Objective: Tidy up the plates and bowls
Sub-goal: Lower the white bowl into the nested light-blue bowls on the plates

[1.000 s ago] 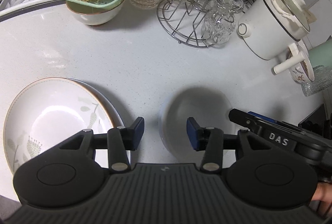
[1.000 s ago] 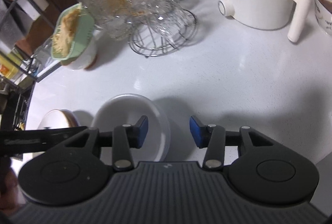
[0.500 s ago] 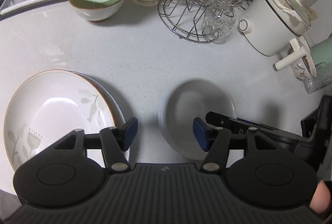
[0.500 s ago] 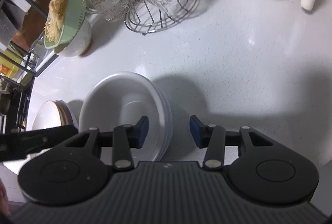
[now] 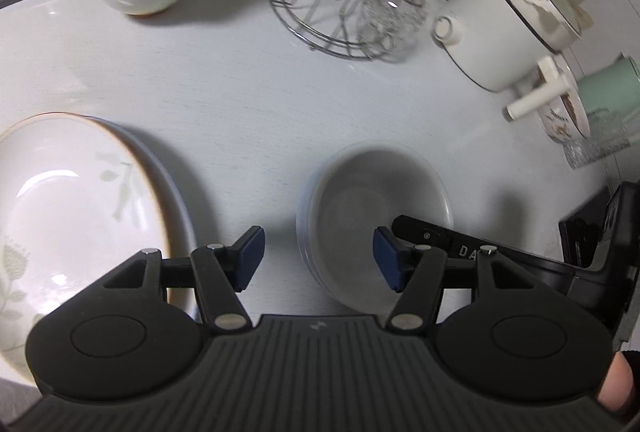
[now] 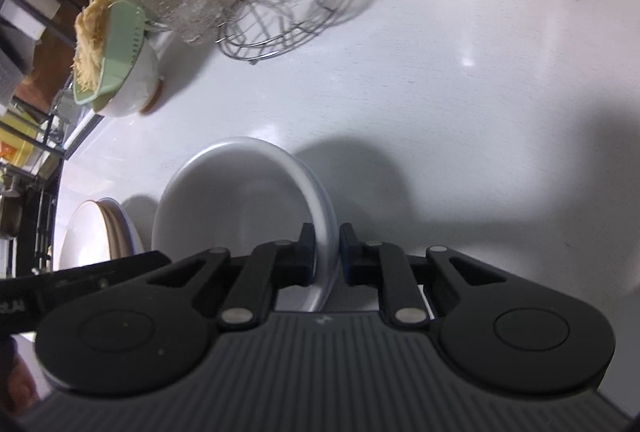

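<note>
Right gripper fingers pinch the white bowls' slick, breakable rim; left gripper fingers spread wide, empty.

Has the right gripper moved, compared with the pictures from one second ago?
Yes. The right gripper has advanced toward the white bowl and its fingers have closed on the rim, whereas earlier they were open, short of it, judged against the wire rack.

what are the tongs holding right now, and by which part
The right tongs grip the white bowl by its rim, one finger inside and one outside. The left tongs are open and hold nothing.
</note>
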`<action>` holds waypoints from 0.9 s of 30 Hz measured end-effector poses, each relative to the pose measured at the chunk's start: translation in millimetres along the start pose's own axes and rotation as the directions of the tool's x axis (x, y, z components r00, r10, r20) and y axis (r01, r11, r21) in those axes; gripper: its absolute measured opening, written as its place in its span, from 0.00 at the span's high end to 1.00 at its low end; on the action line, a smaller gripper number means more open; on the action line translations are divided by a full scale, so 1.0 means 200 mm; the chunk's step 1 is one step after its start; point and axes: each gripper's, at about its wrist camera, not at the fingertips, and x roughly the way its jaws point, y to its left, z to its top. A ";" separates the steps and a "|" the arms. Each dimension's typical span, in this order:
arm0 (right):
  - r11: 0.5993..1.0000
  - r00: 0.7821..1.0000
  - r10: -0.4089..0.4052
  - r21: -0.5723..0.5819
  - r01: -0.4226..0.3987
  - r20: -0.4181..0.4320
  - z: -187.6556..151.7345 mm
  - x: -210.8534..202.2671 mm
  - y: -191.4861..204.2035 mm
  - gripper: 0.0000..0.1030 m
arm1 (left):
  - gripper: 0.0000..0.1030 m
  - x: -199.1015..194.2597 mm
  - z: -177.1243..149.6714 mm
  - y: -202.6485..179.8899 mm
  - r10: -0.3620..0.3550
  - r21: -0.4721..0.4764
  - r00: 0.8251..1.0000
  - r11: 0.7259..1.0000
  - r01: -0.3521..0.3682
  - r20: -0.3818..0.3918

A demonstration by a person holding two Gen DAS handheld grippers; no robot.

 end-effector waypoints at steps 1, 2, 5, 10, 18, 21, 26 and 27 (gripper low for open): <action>1.000 1.000 -0.006 0.008 0.006 0.003 -0.01 -0.01 -0.02 0.86 | 0.36 0.02 0.00 -0.01 -0.009 0.011 1.000 1.000 0.009 -0.006; 1.000 1.000 -0.012 0.017 0.012 0.007 -0.02 -0.02 -0.03 0.86 | 0.36 0.03 -0.01 -0.02 -0.017 0.021 1.000 1.000 0.018 -0.012; 0.999 0.999 -0.033 0.044 0.032 0.018 -0.04 -0.06 -0.08 0.88 | 0.37 0.08 -0.02 -0.06 -0.033 0.056 0.999 0.998 0.034 -0.025; 0.995 0.998 -0.054 0.086 0.052 0.030 -0.07 -0.09 -0.13 0.88 | 0.41 0.16 -0.03 -0.11 -0.037 0.102 0.999 0.994 0.040 -0.040; 0.992 0.996 -0.068 0.111 0.062 0.050 -0.09 -0.10 -0.14 0.88 | 0.65 0.29 -0.04 -0.11 -0.043 0.100 0.996 0.994 0.051 -0.077; 0.992 0.996 -0.067 0.110 0.061 0.050 -0.08 -0.10 -0.14 0.88 | 0.70 0.32 -0.04 -0.09 -0.062 0.081 0.995 0.994 0.069 -0.080; 0.994 0.996 -0.067 0.096 0.061 0.061 -0.09 -0.10 -0.14 0.88 | 0.74 0.33 -0.03 -0.09 -0.068 0.083 0.995 0.994 0.073 -0.067; 0.993 0.996 -0.066 0.107 0.059 0.064 -0.09 -0.10 -0.15 0.88 | 0.75 0.32 -0.03 -0.09 -0.068 0.084 0.996 0.994 0.073 -0.064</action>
